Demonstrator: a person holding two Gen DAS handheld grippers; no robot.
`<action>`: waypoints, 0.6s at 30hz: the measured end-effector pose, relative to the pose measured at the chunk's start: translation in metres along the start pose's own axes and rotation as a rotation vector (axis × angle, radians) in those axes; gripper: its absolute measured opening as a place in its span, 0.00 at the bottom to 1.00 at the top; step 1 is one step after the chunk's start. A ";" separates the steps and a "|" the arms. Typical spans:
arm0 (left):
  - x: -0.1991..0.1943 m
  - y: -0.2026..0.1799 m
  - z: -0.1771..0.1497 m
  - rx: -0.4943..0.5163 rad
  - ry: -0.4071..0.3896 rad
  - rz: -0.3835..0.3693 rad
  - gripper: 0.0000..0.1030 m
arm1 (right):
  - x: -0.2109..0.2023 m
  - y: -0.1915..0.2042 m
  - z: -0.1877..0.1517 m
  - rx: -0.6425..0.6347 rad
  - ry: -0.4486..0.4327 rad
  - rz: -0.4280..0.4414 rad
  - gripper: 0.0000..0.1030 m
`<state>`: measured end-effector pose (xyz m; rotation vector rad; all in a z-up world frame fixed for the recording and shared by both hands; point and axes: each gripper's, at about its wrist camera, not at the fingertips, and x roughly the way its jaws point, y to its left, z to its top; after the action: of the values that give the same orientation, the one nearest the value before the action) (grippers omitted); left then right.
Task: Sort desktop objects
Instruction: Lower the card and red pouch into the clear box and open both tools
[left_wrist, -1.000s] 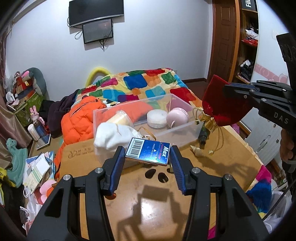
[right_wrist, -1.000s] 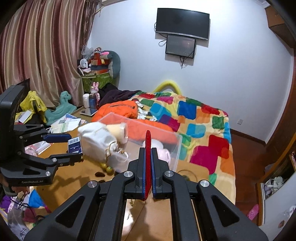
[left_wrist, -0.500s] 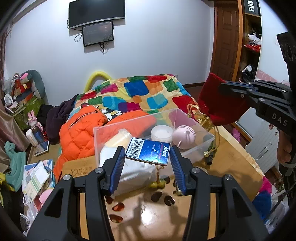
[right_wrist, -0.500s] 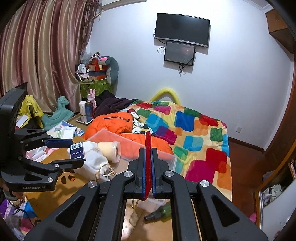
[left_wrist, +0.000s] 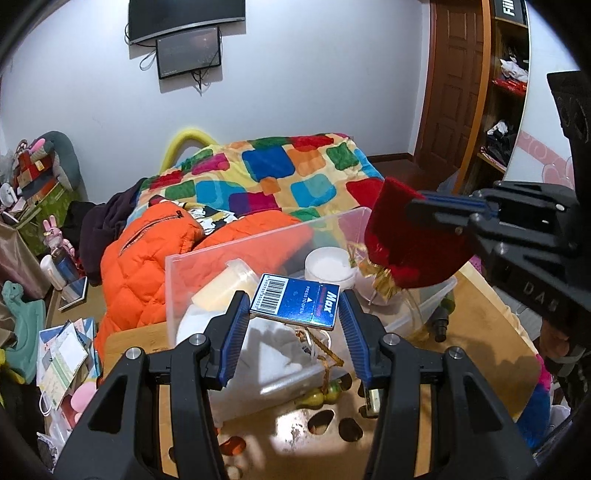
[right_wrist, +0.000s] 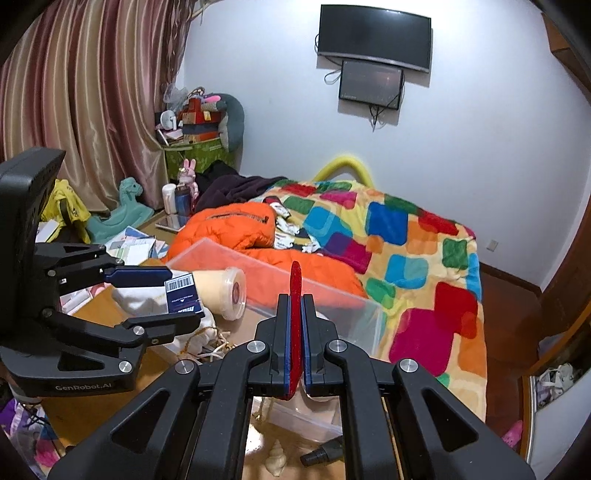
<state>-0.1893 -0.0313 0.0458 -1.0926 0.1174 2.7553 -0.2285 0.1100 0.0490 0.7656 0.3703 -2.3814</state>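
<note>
My left gripper (left_wrist: 293, 308) is shut on a blue "Max" box (left_wrist: 295, 304) with a barcode, held over the near side of a clear plastic bin (left_wrist: 207, 258). My right gripper (right_wrist: 295, 310) is shut on a red velvet pouch (right_wrist: 295, 284); in the left wrist view the pouch (left_wrist: 410, 243) with gold cord hangs over the bin's right end. The bin holds a white cloth bag (left_wrist: 266, 350), a cream cup (left_wrist: 221, 288), a white round jar (left_wrist: 328, 264) and a partly hidden pink round case (left_wrist: 364, 290). In the right wrist view the left gripper (right_wrist: 177, 295) holds the box (right_wrist: 183, 293) over the bin (right_wrist: 332, 295).
The bin sits on a wooden table (left_wrist: 480, 332). Small gourd charms (left_wrist: 321, 395), a dark bottle (left_wrist: 441, 325) and a shell (right_wrist: 277, 461) lie on the table near the bin. An orange jacket (left_wrist: 147, 251) and a bed with a colourful blanket (left_wrist: 266, 177) lie behind.
Both grippers moved forward and up toward the bin with their loads. The blue box now hangs over the bin and the red pouch over its right end.
</note>
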 end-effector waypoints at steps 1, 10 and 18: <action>0.002 0.000 0.000 0.000 0.003 -0.002 0.48 | 0.004 0.000 -0.002 0.003 0.008 0.006 0.04; 0.025 -0.002 -0.001 0.013 0.036 -0.014 0.48 | 0.032 -0.001 -0.015 0.010 0.058 0.043 0.04; 0.042 -0.004 -0.006 0.017 0.068 -0.034 0.48 | 0.045 0.004 -0.024 -0.008 0.092 0.047 0.04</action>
<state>-0.2144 -0.0221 0.0131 -1.1732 0.1291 2.6836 -0.2446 0.0967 0.0025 0.8725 0.3954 -2.3046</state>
